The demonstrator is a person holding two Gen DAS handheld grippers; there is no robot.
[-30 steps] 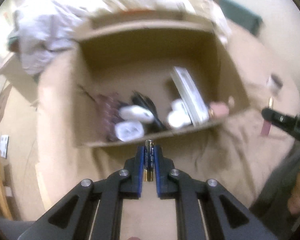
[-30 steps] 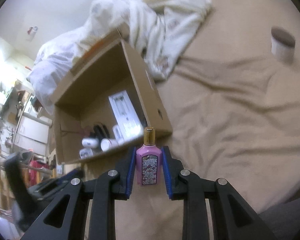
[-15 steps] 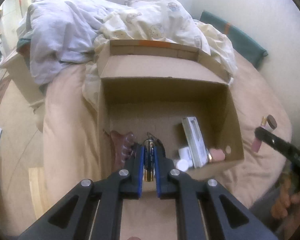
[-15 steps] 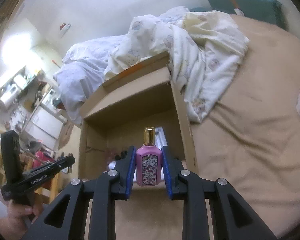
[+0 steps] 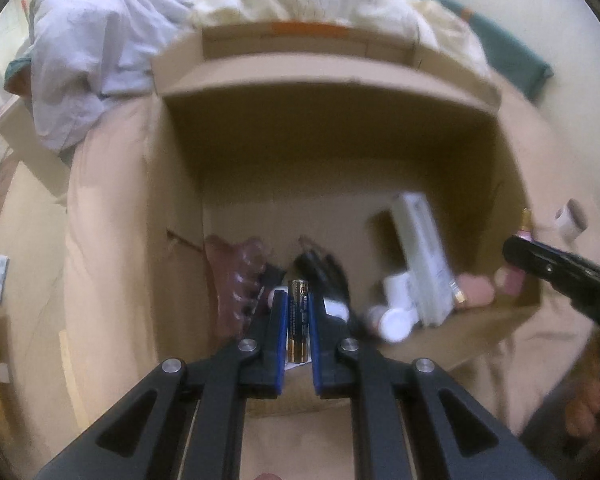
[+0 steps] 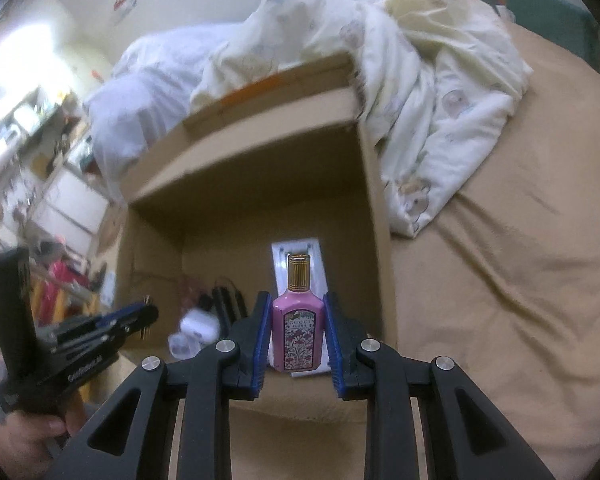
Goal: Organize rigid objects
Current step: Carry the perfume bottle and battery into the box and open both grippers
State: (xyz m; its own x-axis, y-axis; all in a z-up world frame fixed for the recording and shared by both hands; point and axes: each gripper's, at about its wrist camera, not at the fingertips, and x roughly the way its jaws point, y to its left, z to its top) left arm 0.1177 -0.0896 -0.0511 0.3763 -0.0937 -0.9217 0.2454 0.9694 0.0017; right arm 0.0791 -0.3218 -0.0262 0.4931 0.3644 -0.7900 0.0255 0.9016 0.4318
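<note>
Left gripper (image 5: 298,320) clamped on battery (image 5: 298,322), right gripper (image 6: 296,332) clamped on perfume (image 6: 298,320), both upright over box (image 6: 374,216) on bed (image 6: 500,280), poised for drop-in. Beyond, clips, jars, white carton. Versus half a second earlier: both nearer, box looming larger, grips unchanged.

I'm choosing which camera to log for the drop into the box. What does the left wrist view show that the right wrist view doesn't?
Only the left wrist view shows the battery end-on in the left gripper, a toothed hair claw and a pink item in the box corner. Only the right wrist view shows the pink perfume bottle head-on in the right gripper. Both show the cardboard box, white carton and bedding.
</note>
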